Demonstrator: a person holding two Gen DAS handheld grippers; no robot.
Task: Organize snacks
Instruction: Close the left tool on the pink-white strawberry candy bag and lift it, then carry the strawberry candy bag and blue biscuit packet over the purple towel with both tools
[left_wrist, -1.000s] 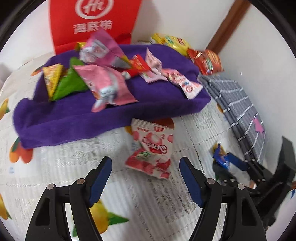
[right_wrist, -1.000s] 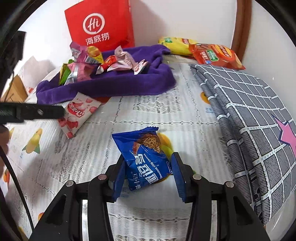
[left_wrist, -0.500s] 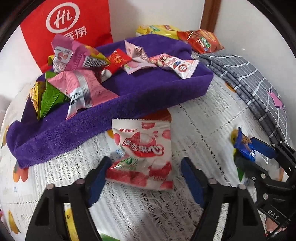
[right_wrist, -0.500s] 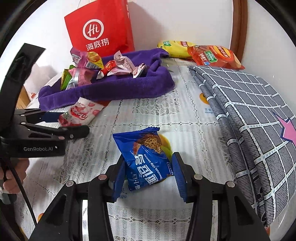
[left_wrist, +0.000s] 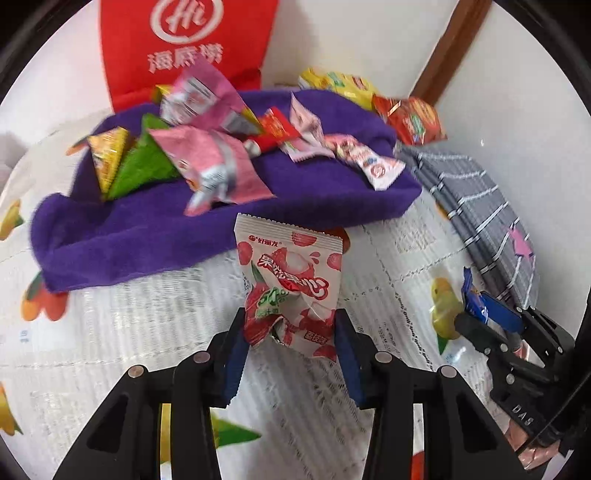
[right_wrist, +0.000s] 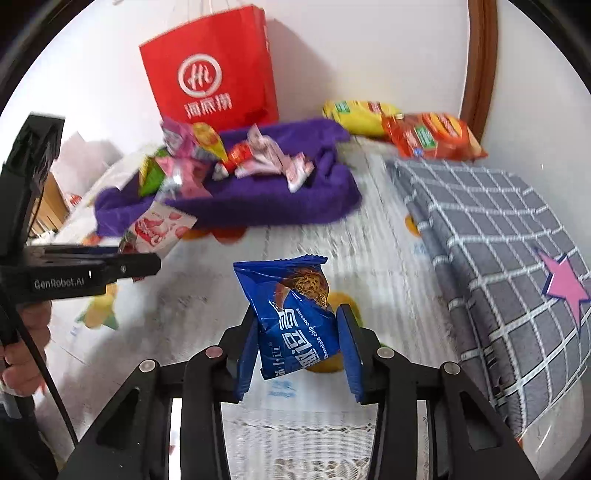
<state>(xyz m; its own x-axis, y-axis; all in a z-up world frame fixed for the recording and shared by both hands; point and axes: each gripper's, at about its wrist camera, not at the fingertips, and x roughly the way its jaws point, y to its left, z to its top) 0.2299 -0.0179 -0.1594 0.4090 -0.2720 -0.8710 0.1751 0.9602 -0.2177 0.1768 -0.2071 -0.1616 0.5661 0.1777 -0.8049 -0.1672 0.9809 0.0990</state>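
A lace-covered table (right_wrist: 207, 321) set against a white wall carries a purple towel (left_wrist: 155, 229) heaped with snacks at its far edge. The left gripper (left_wrist: 291, 350) pinches a strawberry candy packet (left_wrist: 291, 280), crumpled between its pads. The right gripper (right_wrist: 297, 350) is closing on a blue cookie packet (right_wrist: 295, 317). Only the right view shows the hand (right_wrist: 22, 354) holding the left gripper.

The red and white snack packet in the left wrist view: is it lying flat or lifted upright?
Lifted upright. The red and white snack packet stands on end, its crumpled lower part pinched in the left gripper.
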